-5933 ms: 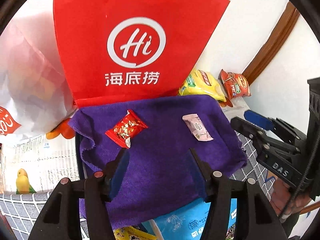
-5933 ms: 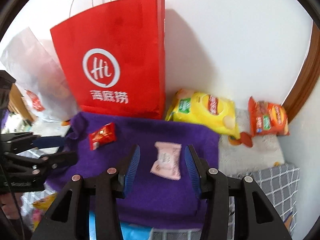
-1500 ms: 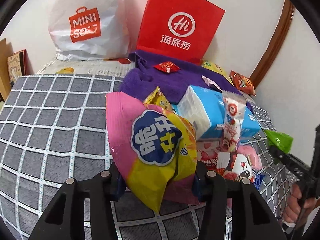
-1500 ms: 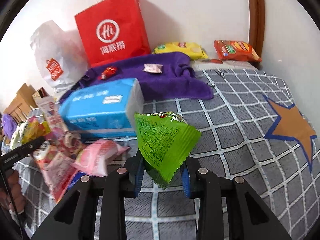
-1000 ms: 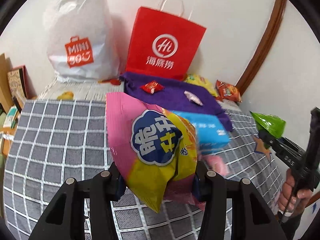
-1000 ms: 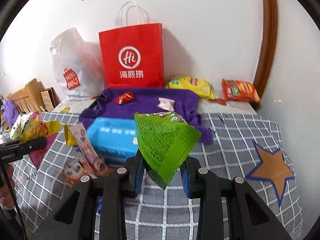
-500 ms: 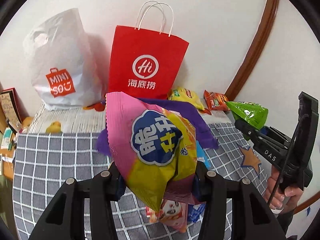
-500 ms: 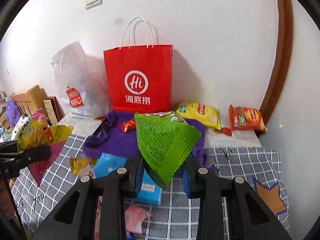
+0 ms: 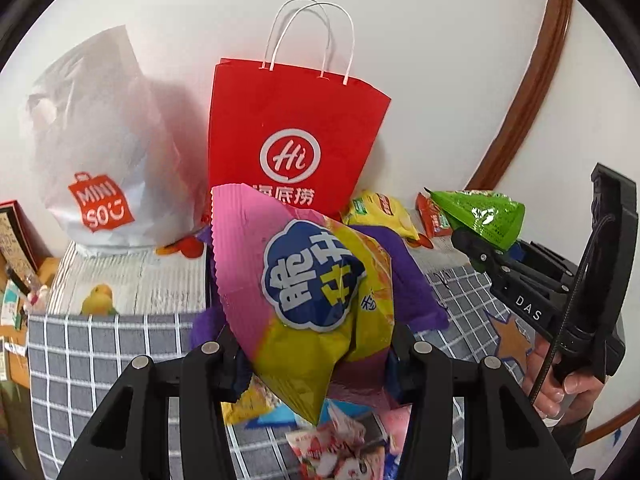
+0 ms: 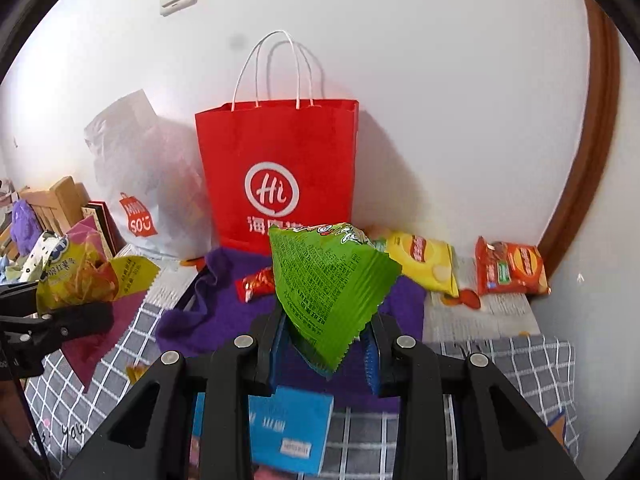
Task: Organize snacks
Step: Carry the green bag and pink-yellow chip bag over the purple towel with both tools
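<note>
Left wrist view: the left gripper (image 9: 316,356) is clamped on a pink and yellow snack bag (image 9: 308,292), its pads pressing the bag's lower sides, the bag standing up off the bed and hiding much of the scene. Landmark: the red paper bag (image 9: 292,136) upright against the white wall. The held bag sits in front of the red paper bag, overlapping its lower edge. A white plastic bag (image 9: 100,148) stands just left of the red paper bag. A purple towel (image 9: 412,280) lies in front of it, mostly behind the held bag. A yellow chip bag (image 9: 380,214) and an orange snack pack (image 9: 434,216) lie to the right of the red paper bag at its base. Further right, the right gripper (image 9: 476,248) pinches a green snack packet (image 9: 484,212); a hand (image 9: 560,384) grips its handle. Loose snack packets (image 9: 340,448) lie on the grey checked cover (image 9: 100,360) under the left gripper. Right wrist view: the right gripper (image 10: 324,344) is closed on the green snack packet (image 10: 328,284), held in front of the red paper bag (image 10: 280,172). A small red candy (image 10: 258,280) lies on the purple towel (image 10: 208,308) before the red paper bag. The yellow chip bag (image 10: 424,260) and orange snack pack (image 10: 510,270) lie to its right. A blue tissue pack (image 10: 288,428) lies below the gripper. At far left, well away from the red paper bag, the left gripper (image 10: 60,316) holds the pink and yellow snack bag (image 10: 80,272).
</note>
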